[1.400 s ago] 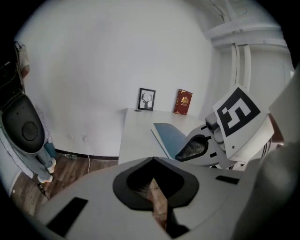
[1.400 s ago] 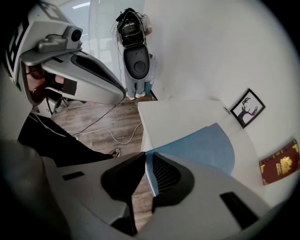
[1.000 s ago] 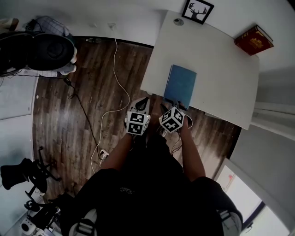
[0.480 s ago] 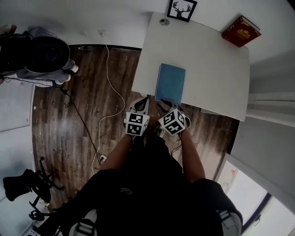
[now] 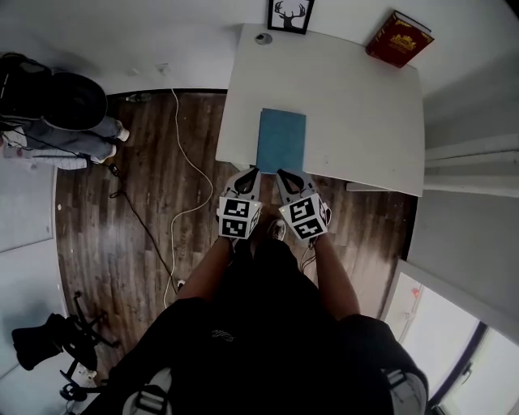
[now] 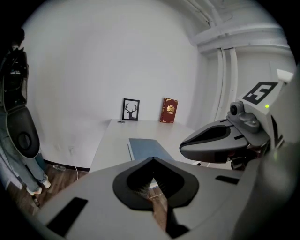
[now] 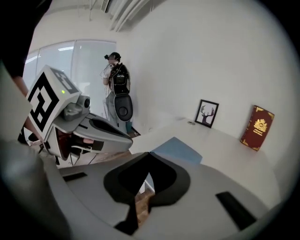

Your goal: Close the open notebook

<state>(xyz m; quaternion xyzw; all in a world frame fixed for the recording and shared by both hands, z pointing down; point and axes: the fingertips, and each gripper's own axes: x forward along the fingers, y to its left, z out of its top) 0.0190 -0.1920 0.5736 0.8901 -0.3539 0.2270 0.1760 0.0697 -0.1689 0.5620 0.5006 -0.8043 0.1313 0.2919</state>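
The blue notebook (image 5: pixel 282 139) lies shut and flat on the white table (image 5: pixel 349 97), near its front edge; it also shows as the notebook (image 6: pixel 147 149) and the notebook (image 7: pixel 178 150). My left gripper (image 5: pixel 250 171) is shut and empty, just off the table's front edge, short of the notebook's near left corner. My right gripper (image 5: pixel 285 173) hangs beside it, just short of the notebook's near edge. Its jaws have just been closing and now stand shut with nothing between them. Neither gripper touches the notebook. In each gripper view the tips meet: left gripper (image 6: pixel 152 159), right gripper (image 7: pixel 149 153).
A red book (image 5: pixel 398 38) and a framed deer picture (image 5: pixel 289 14) stand at the table's far edge, with a small round object (image 5: pixel 263 38) beside the frame. A white cable (image 5: pixel 190 162) runs over the wooden floor. A person (image 5: pixel 65 113) stands at the left.
Both grippers have come up and back from the notebook's near edge. The right gripper's jaws have gone from wide open to shut. The notebook has stayed shut and in place.
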